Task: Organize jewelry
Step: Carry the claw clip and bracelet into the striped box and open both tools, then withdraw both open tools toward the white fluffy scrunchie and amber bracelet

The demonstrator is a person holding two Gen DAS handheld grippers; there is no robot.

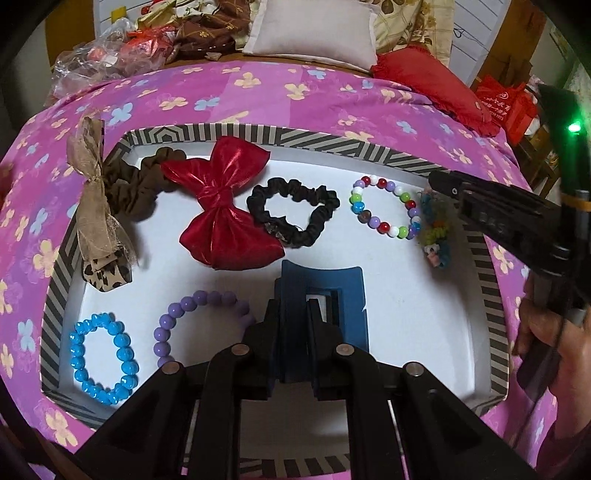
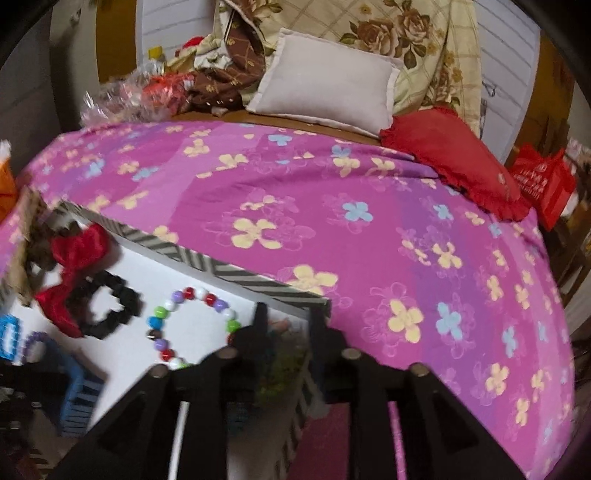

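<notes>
A white tray with a striped rim (image 1: pixel 332 138) lies on a pink flowered bedspread (image 1: pixel 258 96). My left gripper (image 1: pixel 295 328) is shut on a blue hair claw clip (image 1: pixel 347 295), held low over the tray's near middle. In the tray lie a red bow (image 1: pixel 225 206), a black scrunchie (image 1: pixel 295 210), a multicoloured bead bracelet (image 1: pixel 388 206), a blue bead bracelet (image 1: pixel 103 354) and a purple one (image 1: pixel 184 317). My right gripper (image 2: pixel 288 321) stands open at the tray's right edge (image 2: pixel 221 264). A colourful fuzzy hair tie (image 2: pixel 284 358) lies between its fingers, blurred.
A brown scrunchie with a beige ribbon (image 1: pixel 129 188) hangs over the tray's far left rim. A grey pillow (image 1: pixel 314 33), a red cushion (image 1: pixel 432 85) and plastic bags (image 1: pixel 103 59) sit at the bed's far end. A hand (image 1: pixel 546 332) holds the right gripper's handle.
</notes>
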